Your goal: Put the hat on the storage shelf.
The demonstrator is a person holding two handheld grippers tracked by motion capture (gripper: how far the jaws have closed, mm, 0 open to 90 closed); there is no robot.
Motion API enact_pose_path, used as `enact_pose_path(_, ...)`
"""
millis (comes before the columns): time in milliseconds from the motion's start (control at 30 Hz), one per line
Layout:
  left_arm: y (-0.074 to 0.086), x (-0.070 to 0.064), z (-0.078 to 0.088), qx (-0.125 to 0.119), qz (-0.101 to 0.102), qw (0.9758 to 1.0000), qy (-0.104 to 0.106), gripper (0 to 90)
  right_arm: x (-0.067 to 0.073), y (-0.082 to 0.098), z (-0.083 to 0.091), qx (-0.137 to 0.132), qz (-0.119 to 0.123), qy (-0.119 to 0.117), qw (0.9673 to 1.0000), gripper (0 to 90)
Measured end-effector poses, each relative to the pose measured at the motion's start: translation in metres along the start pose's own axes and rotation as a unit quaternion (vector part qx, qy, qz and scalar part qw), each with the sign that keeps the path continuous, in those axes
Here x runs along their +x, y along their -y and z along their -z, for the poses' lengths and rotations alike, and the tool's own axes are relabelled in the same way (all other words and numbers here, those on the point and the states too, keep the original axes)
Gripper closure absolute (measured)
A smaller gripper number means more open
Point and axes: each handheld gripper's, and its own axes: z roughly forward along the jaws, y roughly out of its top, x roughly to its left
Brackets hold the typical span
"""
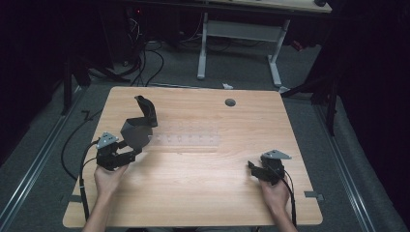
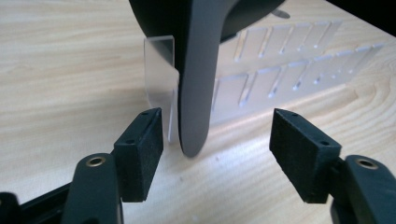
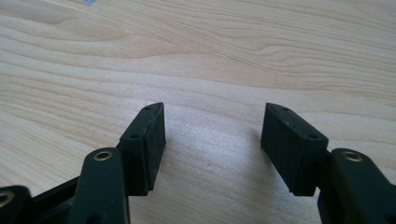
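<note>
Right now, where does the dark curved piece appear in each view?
High view: the dark curved piece stands left of centre, just ahead of the left gripper.
Left gripper view: top centre, coming down between the open jaws, nearer the left one.
Right gripper view: bare wooden table ahead of the open jaws.
Shared landmark: the clear slotted rack at the piece's foot.
</note>
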Motion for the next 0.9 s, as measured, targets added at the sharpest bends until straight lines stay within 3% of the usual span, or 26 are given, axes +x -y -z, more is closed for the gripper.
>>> enact_pose_path(267, 0.014, 0.004, 0.013, 0.013, 0.000, 0.9998, -0.015, 32.7, 0.000, 0.000, 0.000, 0.000, 0.000, 0.000, 1.0000, 40.2)
enact_pose_path(433, 0.030, 0.011, 0.014, 0.039, -0.010, 0.9982, -0.045, 32.3, 0.000, 0.000, 0.000, 0.000, 0.000, 0.000, 1.0000, 40.2)
enact_pose_path(667, 0.052, 0.022, 0.006, 0.063, -0.047, 0.9929, -0.089, 32.3, 0.000, 0.000, 0.000, 0.001, 0.000, -0.001, 1.0000, 39.3)
enact_pose_path(800, 0.057, 0.022, 0.004, 0.058, -0.082, 0.9905, -0.094, 31.7, 0.000, 0.000, 0.000, 0.001, 0.001, -0.001, 1.0000, 38.9)
enact_pose_path(900, 0.058, 0.023, 0.003, 0.053, -0.077, 0.9910, -0.095, 29.6, 0.000, 0.000, 0.000, 0.001, 0.001, -0.002, 1.0000, 38.2)
